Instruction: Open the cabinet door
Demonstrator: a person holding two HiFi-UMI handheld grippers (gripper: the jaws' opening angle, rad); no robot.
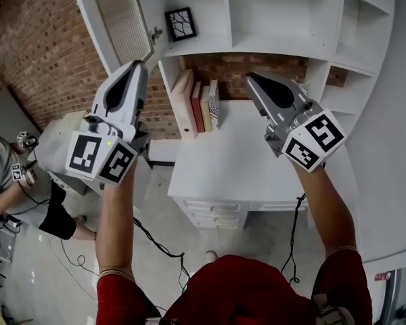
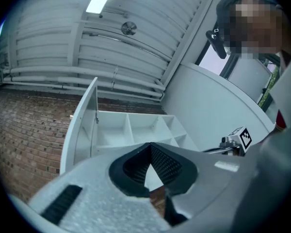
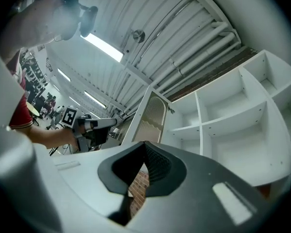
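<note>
At the bottom of the head view, two bare forearms are seen rising from red sleeves, each hand carrying a gripper. The left gripper is held at left of centre. Its jaws are pressed together with nothing caught between them. The right gripper is held at right of centre, and its jaws are likewise closed and empty. Beneath them a white desk is seen, with a row of books stood upright at its back left. Further up, the cabinet door is found at the upper left, already swung open. Its ribbed glass panel is turned outward and its knob lies just above the left gripper's tip, apart from it. The white shelf unit fills the top, with a brick wall at far left.
</note>
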